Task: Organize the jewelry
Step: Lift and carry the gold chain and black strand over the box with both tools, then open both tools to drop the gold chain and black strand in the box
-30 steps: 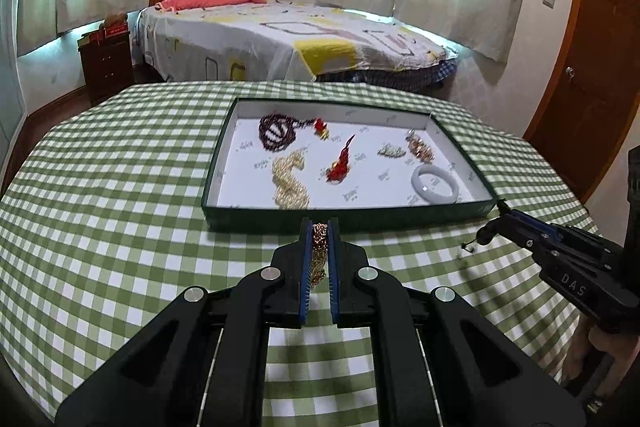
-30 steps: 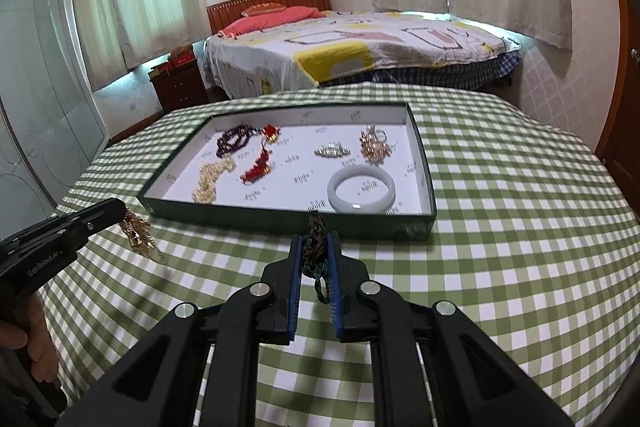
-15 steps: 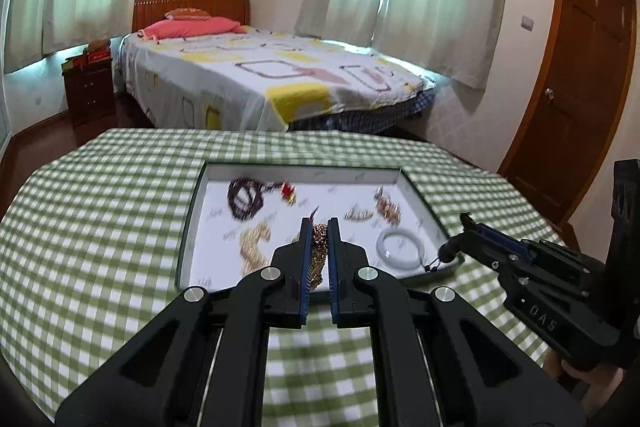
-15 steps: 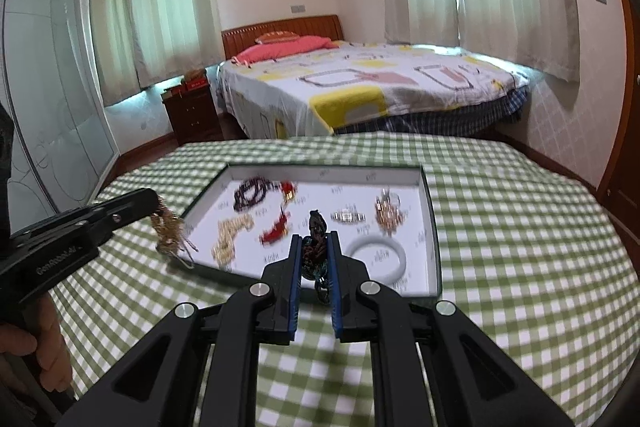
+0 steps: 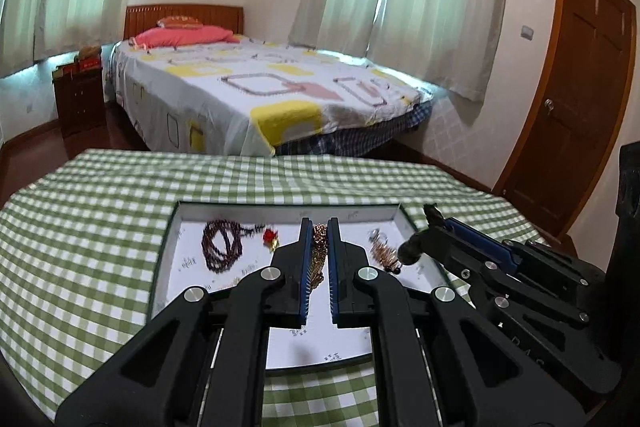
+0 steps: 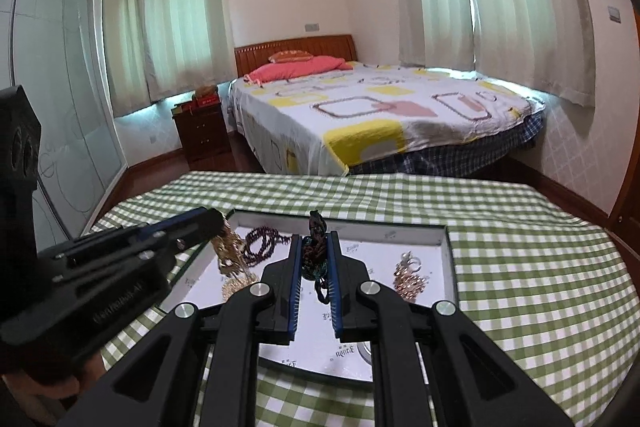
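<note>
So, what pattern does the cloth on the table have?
The tablecloth has a green and white check pattern, clearest in the right wrist view.

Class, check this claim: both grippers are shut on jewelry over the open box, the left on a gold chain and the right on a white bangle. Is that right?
Not quite. The right gripper holds a dark beaded piece, not a white bangle, as the right wrist view shows. The rest stands: the left gripper is shut on a gold chain, both over the open box.
</note>
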`<act>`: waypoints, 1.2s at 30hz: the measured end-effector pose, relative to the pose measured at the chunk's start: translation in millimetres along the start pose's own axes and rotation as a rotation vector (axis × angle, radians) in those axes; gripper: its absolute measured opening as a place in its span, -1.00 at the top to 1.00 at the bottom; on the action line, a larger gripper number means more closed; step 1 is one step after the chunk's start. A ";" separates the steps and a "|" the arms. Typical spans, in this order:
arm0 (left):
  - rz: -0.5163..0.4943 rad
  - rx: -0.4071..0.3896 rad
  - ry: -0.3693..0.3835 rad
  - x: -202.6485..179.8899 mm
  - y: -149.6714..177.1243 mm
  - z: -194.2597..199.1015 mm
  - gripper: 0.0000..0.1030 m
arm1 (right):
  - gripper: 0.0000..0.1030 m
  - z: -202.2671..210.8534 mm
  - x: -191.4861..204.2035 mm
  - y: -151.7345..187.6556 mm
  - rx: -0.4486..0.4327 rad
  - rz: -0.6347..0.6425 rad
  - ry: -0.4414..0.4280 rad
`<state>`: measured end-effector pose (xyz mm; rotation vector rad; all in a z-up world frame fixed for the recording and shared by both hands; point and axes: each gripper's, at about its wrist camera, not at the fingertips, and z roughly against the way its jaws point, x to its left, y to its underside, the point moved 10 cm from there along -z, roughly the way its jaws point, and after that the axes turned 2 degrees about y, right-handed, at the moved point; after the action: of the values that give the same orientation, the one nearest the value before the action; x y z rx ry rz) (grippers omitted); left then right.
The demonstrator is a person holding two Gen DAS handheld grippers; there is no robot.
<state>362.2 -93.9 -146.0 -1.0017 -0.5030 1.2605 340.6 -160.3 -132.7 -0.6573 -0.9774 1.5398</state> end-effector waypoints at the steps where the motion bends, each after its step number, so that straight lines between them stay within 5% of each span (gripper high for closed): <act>1: 0.002 0.011 -0.005 2.5 5.1 -5.6 0.85 | 0.75 -5.8 0.2 4.3 0.011 0.001 -0.001; 16: 0.006 0.177 -0.027 24.5 70.8 -73.5 0.85 | 0.75 -73.8 -4.9 69.2 0.203 -0.008 -0.008; 36: 0.016 0.260 -0.045 32.3 93.9 -87.3 0.85 | 0.71 -81.5 -7.9 82.2 0.251 -0.004 -0.009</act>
<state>389.0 -94.8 -275.5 -0.7609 -0.3548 1.3275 368.6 -150.6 -244.9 -0.4708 -0.7743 1.6298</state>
